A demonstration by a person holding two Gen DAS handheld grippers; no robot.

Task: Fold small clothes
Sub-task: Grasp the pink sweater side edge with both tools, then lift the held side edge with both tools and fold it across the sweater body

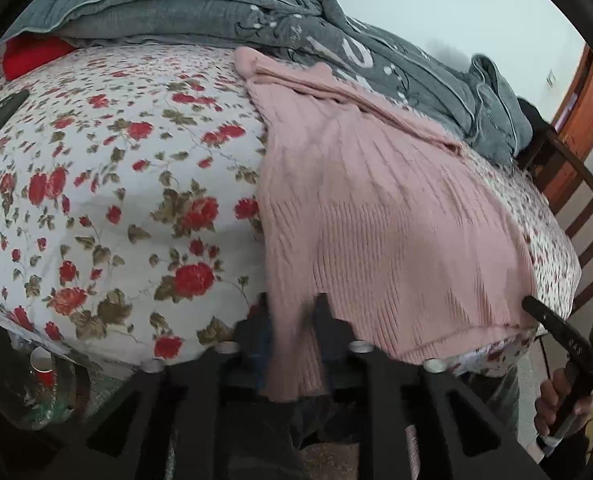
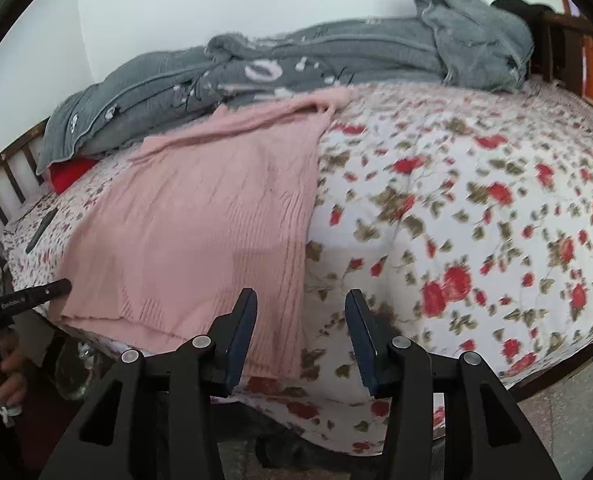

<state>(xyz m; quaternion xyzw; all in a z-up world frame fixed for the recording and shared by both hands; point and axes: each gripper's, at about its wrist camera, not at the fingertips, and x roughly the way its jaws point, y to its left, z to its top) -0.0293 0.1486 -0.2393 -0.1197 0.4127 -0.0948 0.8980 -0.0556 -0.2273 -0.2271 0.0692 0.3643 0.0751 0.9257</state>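
Pink ribbed knit sweater (image 2: 200,216) lies flat on the rose-print bedspread (image 2: 476,208), hem at the bed's near edge, probably for easy reach. Left gripper (image 1: 290,320) has the hem corner between its fingers; pinching or loose, can't tell. Right gripper (image 2: 300,320) is spread, empty, hovering beside the other corner. Grey quilt (image 2: 336,52) bunched behind.

Sweater (image 2: 200,220) spread on the bedsheet (image 2: 476,208), near hem hanging over the near edge. Behind it, quilt (image 2: 336,60) heaped along the far side. Bare sheet to its right.
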